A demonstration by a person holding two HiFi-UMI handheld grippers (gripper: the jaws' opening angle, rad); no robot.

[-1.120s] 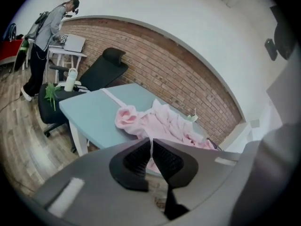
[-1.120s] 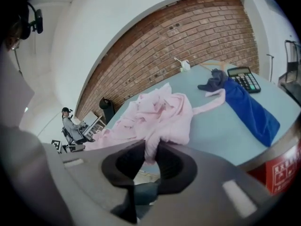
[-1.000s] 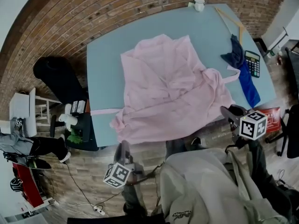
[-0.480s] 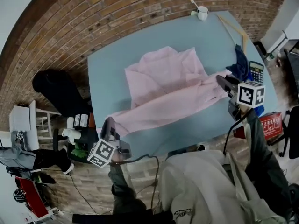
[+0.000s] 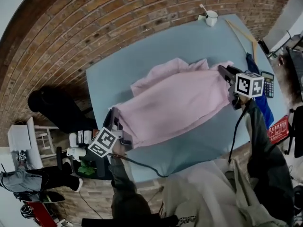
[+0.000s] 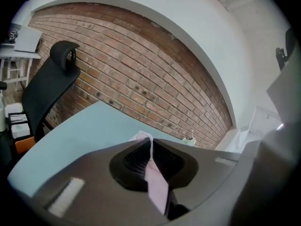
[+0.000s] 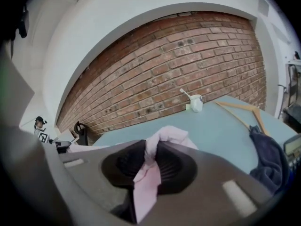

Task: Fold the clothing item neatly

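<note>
Head view: a pink garment [image 5: 175, 103] is spread across the blue bench [image 5: 142, 56]. Its held edge is stretched, long axis running from the left gripper [image 5: 114, 119] at one end to the right gripper [image 5: 223, 73] at the other. The rest lies rumpled beyond both, so the fold is judged to go forward, away from the fingers. Left gripper view: the fingers [image 6: 131, 161] are seen pressed shut on a thin pink strip, with bare bench ahead. Right gripper view: the fingers [image 7: 176, 166] are seen clamped on a thicker pink bunch.
</note>
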